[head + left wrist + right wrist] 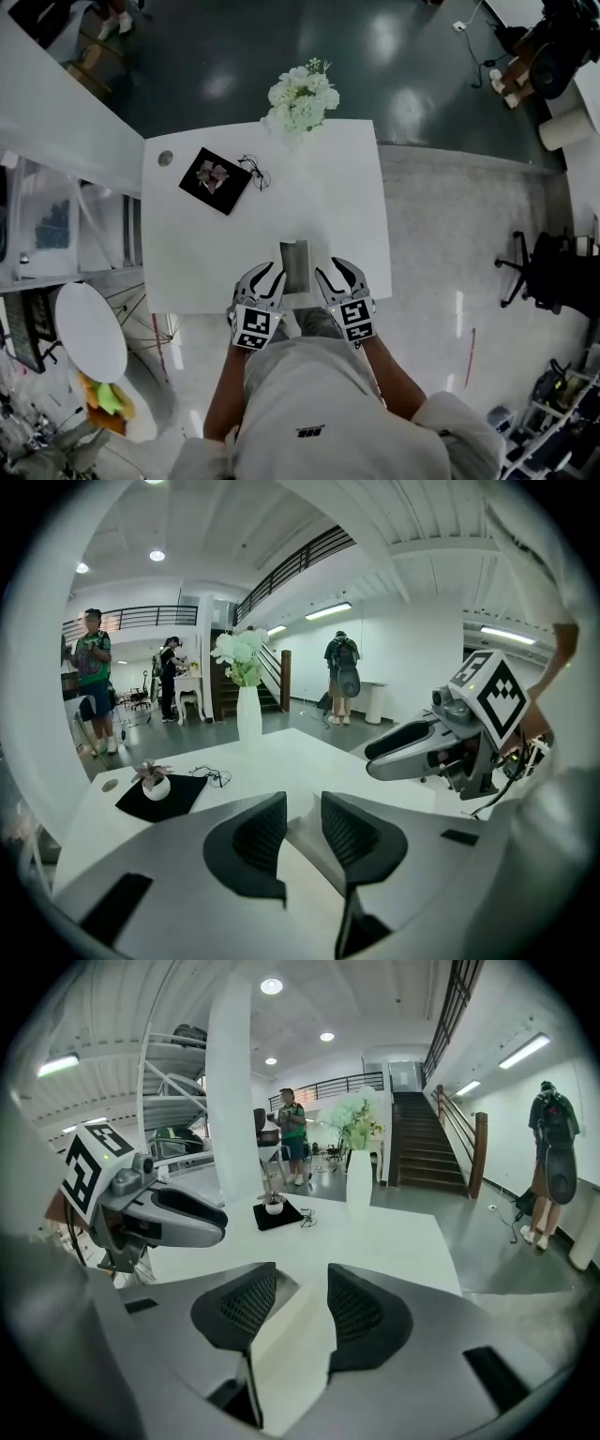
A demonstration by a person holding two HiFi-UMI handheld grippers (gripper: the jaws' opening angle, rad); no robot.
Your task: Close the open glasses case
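Observation:
The glasses case (294, 265), grey and oblong, lies open at the near edge of the white table (328, 187). My left gripper (265, 270) is at its left side and my right gripper (337, 270) at its right. In the left gripper view the jaws stand close together with a pale edge of the case (305, 832) pinched between them. In the right gripper view a cream panel of the case (291, 1354) fills the narrow gap between the jaws. Each gripper also shows in the other's view, the right gripper (422, 742) and the left gripper (178, 1215).
A black mat (201, 186) with a small potted plant (215, 174) lies at the far left of the table, with a pair of glasses (255, 171) beside it. A vase of white flowers (302, 98) stands at the far edge. People stand in the hall beyond.

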